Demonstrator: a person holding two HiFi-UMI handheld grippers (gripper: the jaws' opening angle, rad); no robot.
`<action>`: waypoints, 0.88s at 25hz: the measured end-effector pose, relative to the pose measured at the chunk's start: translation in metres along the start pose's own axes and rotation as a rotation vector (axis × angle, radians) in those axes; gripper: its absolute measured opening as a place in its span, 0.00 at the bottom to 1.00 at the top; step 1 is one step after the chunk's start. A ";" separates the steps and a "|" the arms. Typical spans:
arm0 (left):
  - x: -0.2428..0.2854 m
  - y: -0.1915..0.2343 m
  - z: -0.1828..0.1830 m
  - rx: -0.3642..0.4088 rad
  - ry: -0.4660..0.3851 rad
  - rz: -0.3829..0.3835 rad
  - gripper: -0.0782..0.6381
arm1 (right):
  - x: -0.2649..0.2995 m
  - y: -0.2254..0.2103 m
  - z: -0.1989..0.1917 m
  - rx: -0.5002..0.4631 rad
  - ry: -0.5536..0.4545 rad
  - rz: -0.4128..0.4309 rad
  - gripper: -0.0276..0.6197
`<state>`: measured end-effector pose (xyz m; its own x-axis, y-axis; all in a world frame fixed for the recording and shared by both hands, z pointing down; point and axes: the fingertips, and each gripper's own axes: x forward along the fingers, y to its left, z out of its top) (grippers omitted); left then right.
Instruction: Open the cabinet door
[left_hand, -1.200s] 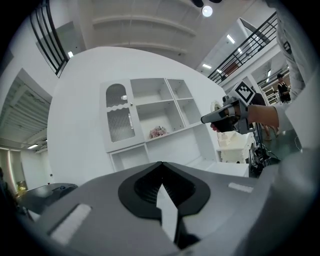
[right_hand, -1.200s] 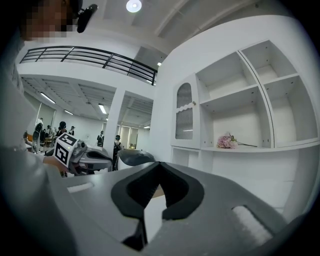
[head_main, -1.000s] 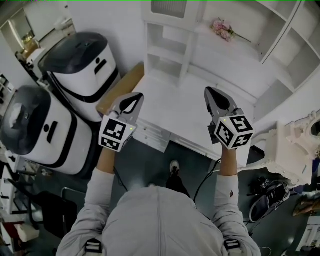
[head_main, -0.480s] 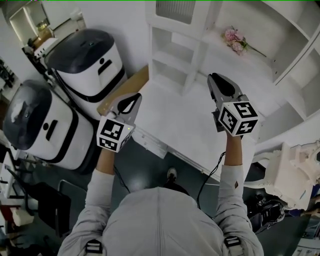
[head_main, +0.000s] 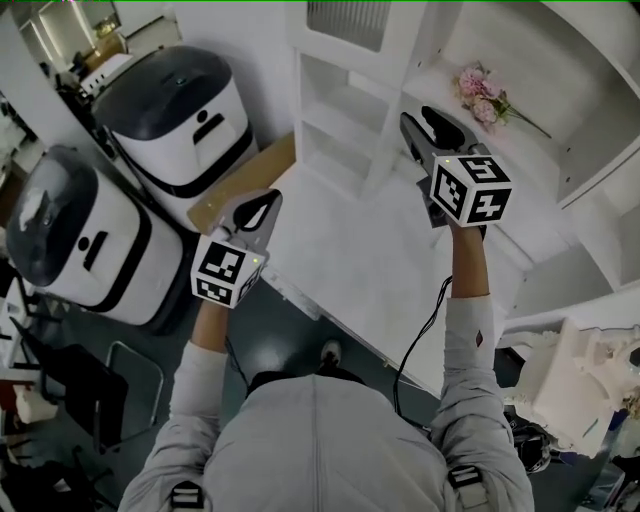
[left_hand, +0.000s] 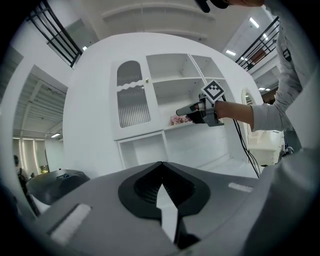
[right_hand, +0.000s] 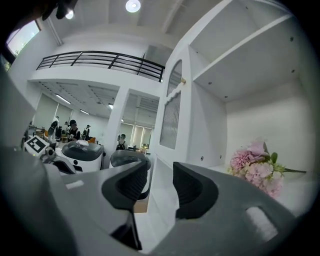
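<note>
— Cabinet door (left_hand: 132, 97): arched, ribbed glass in a white frame, closed, upper left of the white cabinet (left_hand: 210, 145).
— Grippers?
— Left gripper (left_hand: 161, 164): ridged black pads pressed together. Right gripper (right_hand: 159, 172): jaws have just been opening, nothing between.

Head view: cabinet door (head_main: 345, 22) is cut off by the top edge, only a strip of ribbed glass shows. Both hands are hidden behind the cubes of left gripper (head_main: 268, 197) and right gripper (head_main: 418, 118). Right gripper view: knob (right_hand: 183, 80) is too small to read, background people (right_hand: 73, 129) likewise. Left gripper view: gripper body blocks most of the desk (left_hand: 230, 164); flowers (left_hand: 176, 120) sit half hidden behind the right gripper.
</note>
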<state>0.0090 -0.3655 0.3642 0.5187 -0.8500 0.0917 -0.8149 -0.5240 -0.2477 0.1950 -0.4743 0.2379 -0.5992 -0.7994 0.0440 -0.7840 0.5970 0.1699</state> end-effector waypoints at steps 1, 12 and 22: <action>0.003 0.001 -0.002 -0.004 0.004 0.004 0.13 | 0.008 -0.006 0.000 0.009 0.000 0.004 0.30; 0.032 0.027 -0.014 -0.017 0.017 -0.033 0.13 | 0.078 -0.048 -0.003 0.076 0.022 -0.077 0.31; 0.054 0.051 -0.027 -0.049 0.003 -0.110 0.13 | 0.105 -0.059 0.005 0.072 0.017 -0.191 0.35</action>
<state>-0.0110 -0.4395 0.3827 0.6046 -0.7877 0.1185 -0.7652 -0.6157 -0.1883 0.1776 -0.5931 0.2277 -0.4365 -0.8990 0.0342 -0.8929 0.4376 0.1059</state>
